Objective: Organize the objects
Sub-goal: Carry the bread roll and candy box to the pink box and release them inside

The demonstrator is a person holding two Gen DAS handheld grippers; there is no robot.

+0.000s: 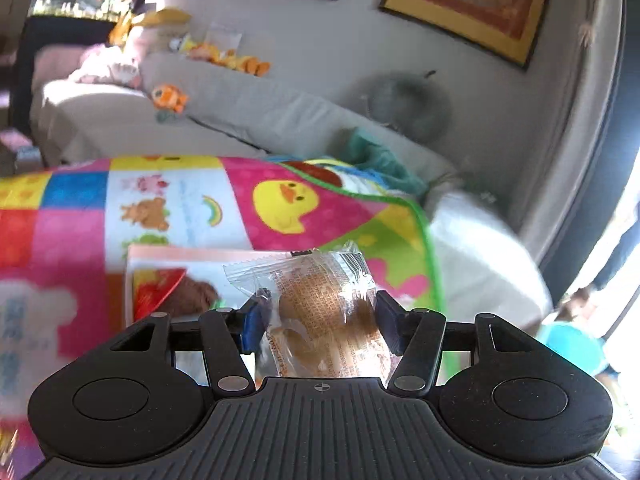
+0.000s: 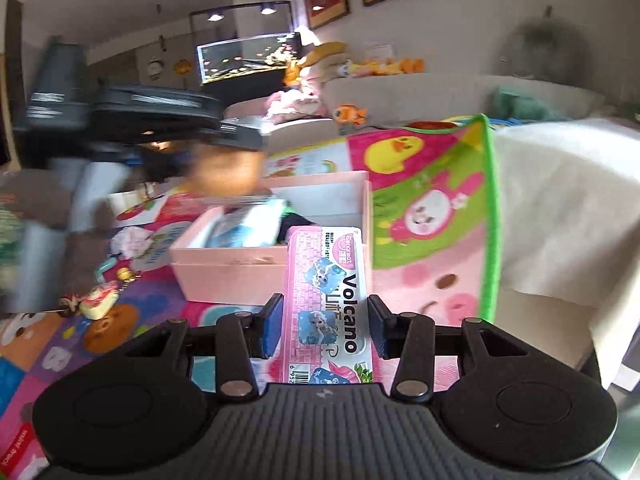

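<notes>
The clear plastic snack wrapper (image 1: 320, 312) carries fine orange print over a golden-brown cake. The flat pink case (image 2: 328, 304) has a brick pattern, black "Volcano" lettering on white and blue cartoon stickers. Beyond it, the open cardboard box (image 2: 272, 264) is pale pink. The patchwork play mat (image 1: 280, 208) shows pink, yellow, blue and green squares, a yellow duck and a green edge.

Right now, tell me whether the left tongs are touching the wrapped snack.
Touching. The left wrist view shows the left tongs with both pads pressed against the sides of the wrapped snack, which hangs clamped between them above the colourful blanket.
</notes>
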